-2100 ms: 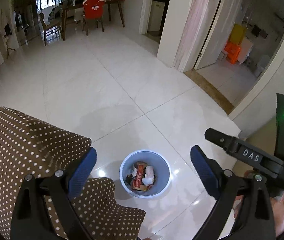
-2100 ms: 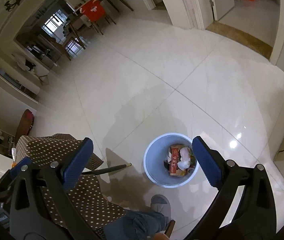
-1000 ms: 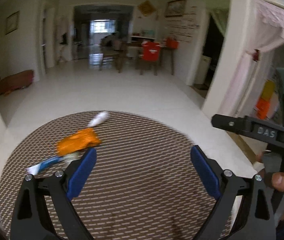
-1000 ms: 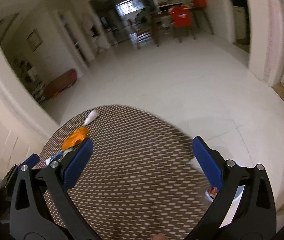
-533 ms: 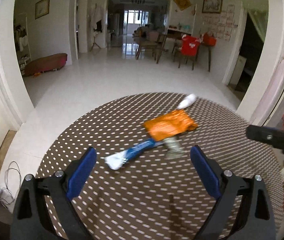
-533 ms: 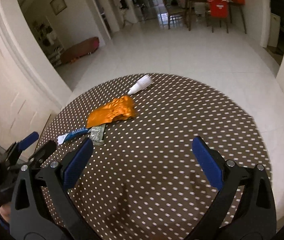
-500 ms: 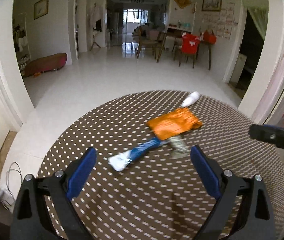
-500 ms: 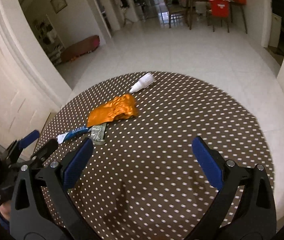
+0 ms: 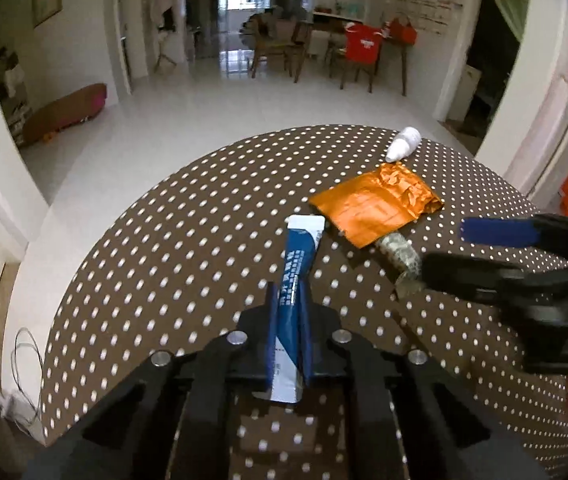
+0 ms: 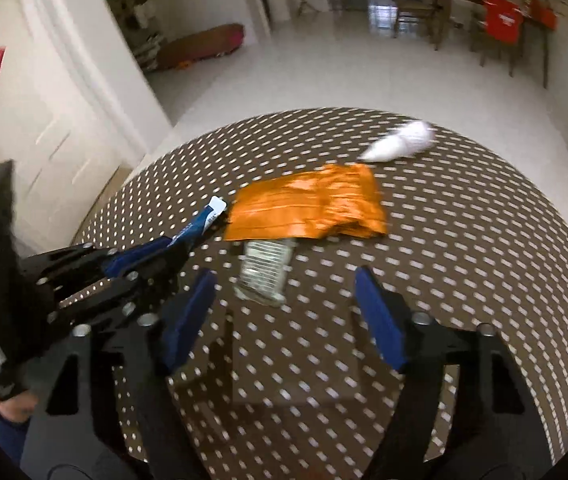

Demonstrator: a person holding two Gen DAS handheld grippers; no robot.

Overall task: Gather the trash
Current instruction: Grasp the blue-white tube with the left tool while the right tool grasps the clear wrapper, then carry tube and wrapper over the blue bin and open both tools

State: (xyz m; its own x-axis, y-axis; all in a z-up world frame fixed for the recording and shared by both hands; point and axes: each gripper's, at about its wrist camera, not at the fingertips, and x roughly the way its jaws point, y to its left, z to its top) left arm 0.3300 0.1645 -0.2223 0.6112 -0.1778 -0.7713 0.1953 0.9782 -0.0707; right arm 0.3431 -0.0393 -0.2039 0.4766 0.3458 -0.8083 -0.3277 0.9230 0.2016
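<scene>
My left gripper is shut on a blue and white sachet, which sticks out forward over the round brown polka-dot table. The sachet also shows in the right wrist view. An orange foil wrapper lies beyond it, with a small grey-green packet at its near edge and a white crumpled piece farther back. My right gripper is open and empty, low over the table, with the grey-green packet just ahead between its fingers.
The table edge curves round on the left and far side, with white tiled floor beyond. Dining chairs and a desk stand far back. A wall and door frame are close on the left.
My left gripper has closed on the blue and white sachet and lifted its end. My right gripper has dropped lower and moved in towards the grey-green packet.
</scene>
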